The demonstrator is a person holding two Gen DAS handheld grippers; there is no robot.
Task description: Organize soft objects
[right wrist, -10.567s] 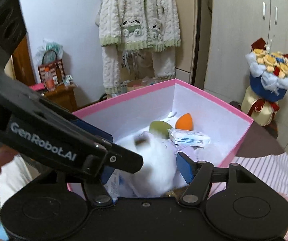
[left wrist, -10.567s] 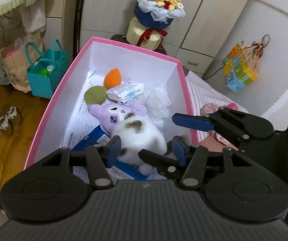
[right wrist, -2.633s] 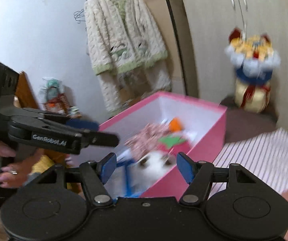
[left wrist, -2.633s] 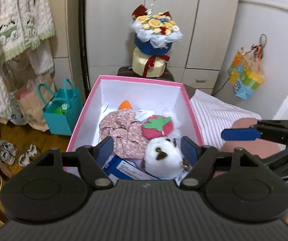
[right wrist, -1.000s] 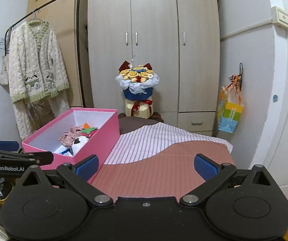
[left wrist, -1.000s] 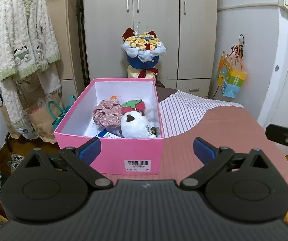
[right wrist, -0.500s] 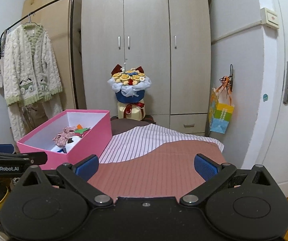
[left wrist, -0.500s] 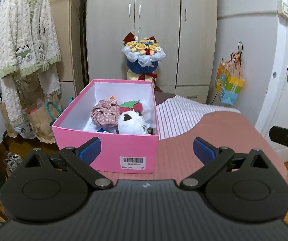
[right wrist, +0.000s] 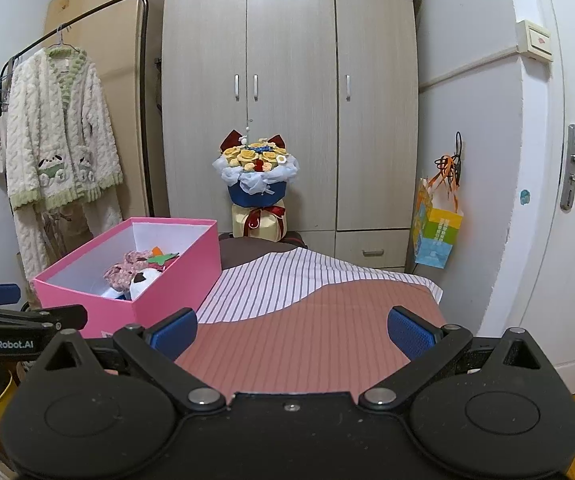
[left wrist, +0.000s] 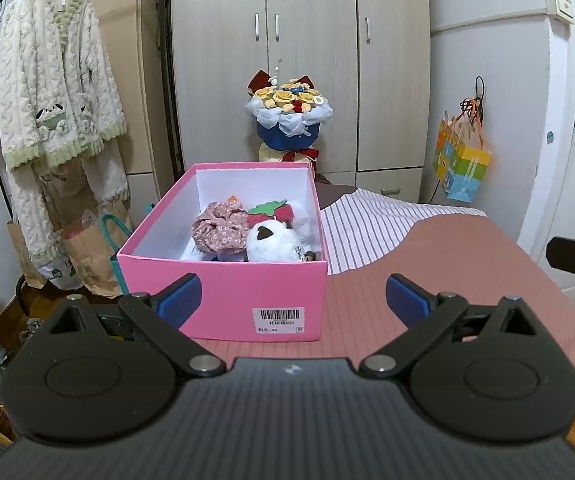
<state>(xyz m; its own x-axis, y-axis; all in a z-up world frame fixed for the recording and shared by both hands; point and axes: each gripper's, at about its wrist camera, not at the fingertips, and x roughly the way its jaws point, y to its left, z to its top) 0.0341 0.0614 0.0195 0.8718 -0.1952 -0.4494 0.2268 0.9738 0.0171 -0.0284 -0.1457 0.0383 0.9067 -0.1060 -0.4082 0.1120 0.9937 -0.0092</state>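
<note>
Both the left hand-held gripper and the right hand-held gripper hang released, jaws spread wide, above the pink-and-striped bed. Ahead, the open pink cardboard box holds a white plush toy, floral fabric scrunchie and red felt strawberry

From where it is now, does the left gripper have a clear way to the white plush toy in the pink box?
Probably yes: the left gripper is open, the box has no lid, and the toy lies on top.
</note>
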